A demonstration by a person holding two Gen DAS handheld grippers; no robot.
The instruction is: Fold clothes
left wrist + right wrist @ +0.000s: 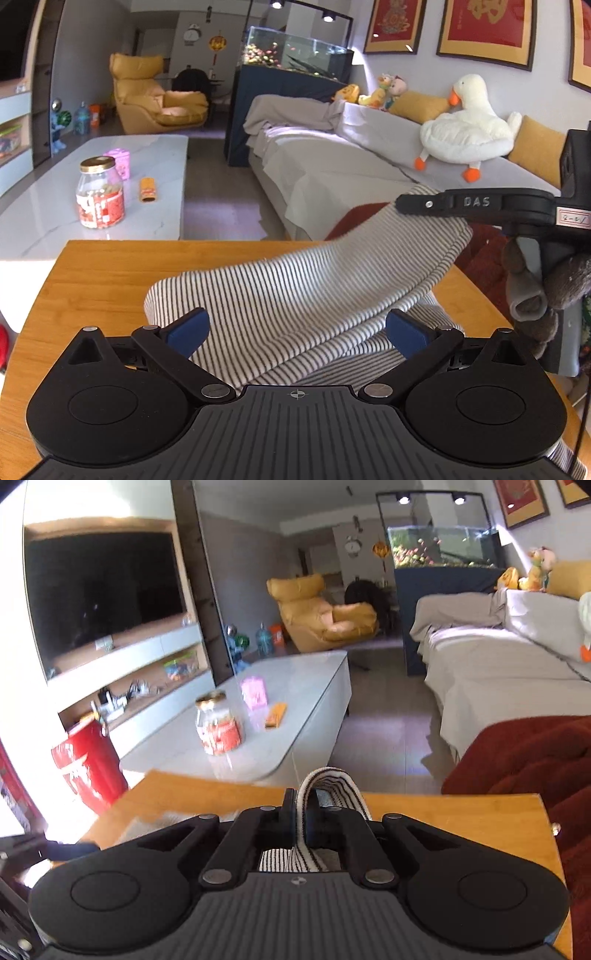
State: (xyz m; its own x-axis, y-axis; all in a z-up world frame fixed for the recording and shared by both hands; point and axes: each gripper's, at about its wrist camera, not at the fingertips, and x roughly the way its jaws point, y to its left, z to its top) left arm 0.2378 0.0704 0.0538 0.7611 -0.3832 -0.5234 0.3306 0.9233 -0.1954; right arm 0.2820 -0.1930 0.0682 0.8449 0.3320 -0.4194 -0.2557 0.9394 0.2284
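left gripper [297, 328] jaws spread wide, striped garment [295, 295] lying between and under them on the wooden surface [99, 280]. right gripper [300, 816] jaws pressed together, pinching a fold of the same cloth, lifting one edge up off the surface, above the left jaws.

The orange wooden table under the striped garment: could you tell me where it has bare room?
Bare wood on the orange wooden table runs along its far edge and left side, beyond the grey-and-white striped garment. The near middle is crowded: cloth lies between the open left gripper, and the right gripper lifts one edge.
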